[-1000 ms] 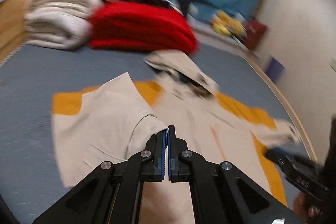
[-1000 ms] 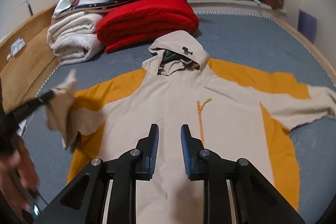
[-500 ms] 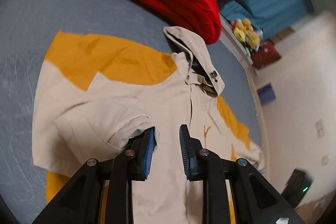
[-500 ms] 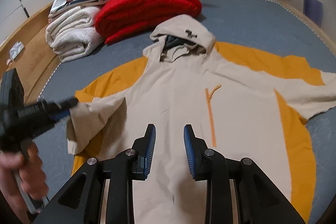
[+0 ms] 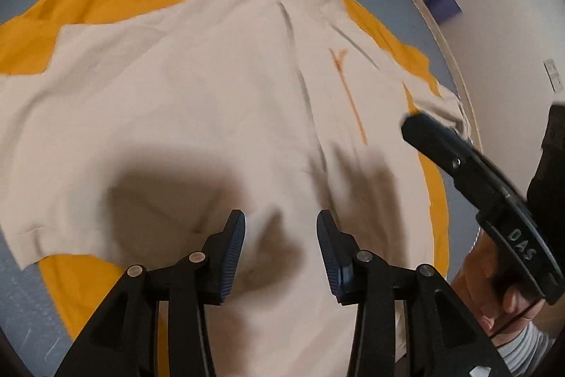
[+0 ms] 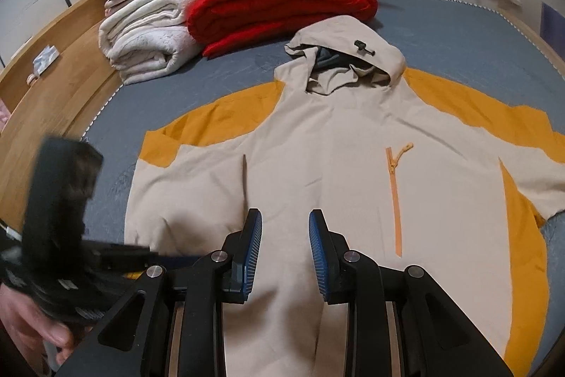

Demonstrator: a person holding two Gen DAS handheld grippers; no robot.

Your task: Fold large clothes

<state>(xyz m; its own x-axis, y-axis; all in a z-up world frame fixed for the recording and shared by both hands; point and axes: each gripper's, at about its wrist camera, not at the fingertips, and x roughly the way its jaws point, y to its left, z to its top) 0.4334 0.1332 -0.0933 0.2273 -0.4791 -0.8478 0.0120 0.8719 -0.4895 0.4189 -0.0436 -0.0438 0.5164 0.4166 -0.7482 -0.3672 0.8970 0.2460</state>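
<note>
Opening over the beige-and-orange hooded jacket (image 5: 219,101), the left gripper (image 5: 280,244) holds nothing; the right gripper (image 6: 285,249), partly open and empty, hovers above the jacket's front, its hood (image 6: 344,59) farther ahead.

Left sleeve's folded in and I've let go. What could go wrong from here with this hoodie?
1. The folded left sleeve lies loose, and the opening left gripper, empty above it, may drag it back out.
2. The right sleeve is still spread out.
3. The hood sits bunched and may bulk the fold.
</note>
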